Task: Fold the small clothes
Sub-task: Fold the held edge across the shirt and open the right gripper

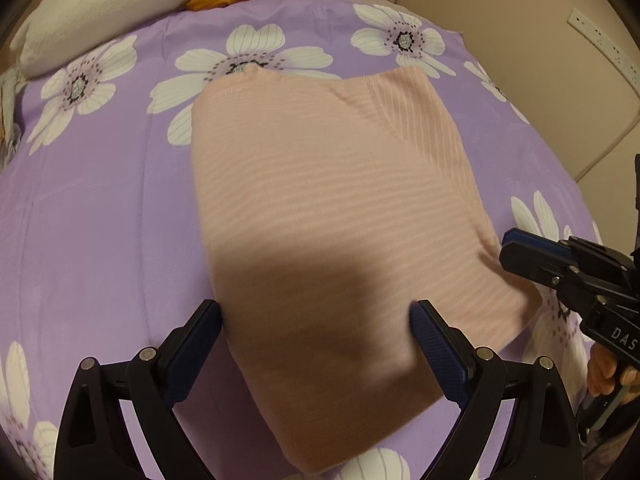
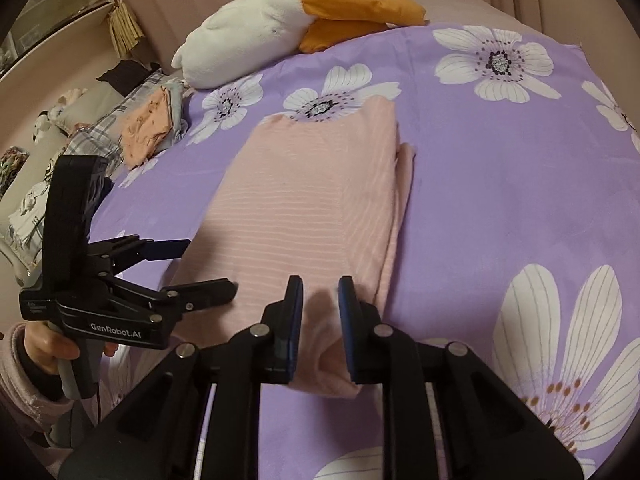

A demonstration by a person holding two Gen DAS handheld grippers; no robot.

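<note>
A pink striped garment [image 1: 320, 184] lies partly folded lengthwise on the purple flowered sheet [image 1: 104, 208]; it also shows in the right wrist view [image 2: 304, 200]. My left gripper [image 1: 316, 320] is open, its fingers standing either side of the garment's near end. My right gripper [image 2: 320, 300] has its jaws close together around the garment's near corner, which bunches between the pads. In the left wrist view the right gripper [image 1: 508, 248] sits at the garment's right edge. In the right wrist view the left gripper [image 2: 208, 268] is at the left.
A white and orange plush toy [image 2: 280, 20] lies at the far edge of the bed. A pile of other clothes [image 2: 148, 128] sits at the left. A beige wall with a power strip [image 1: 600, 40] is to the right.
</note>
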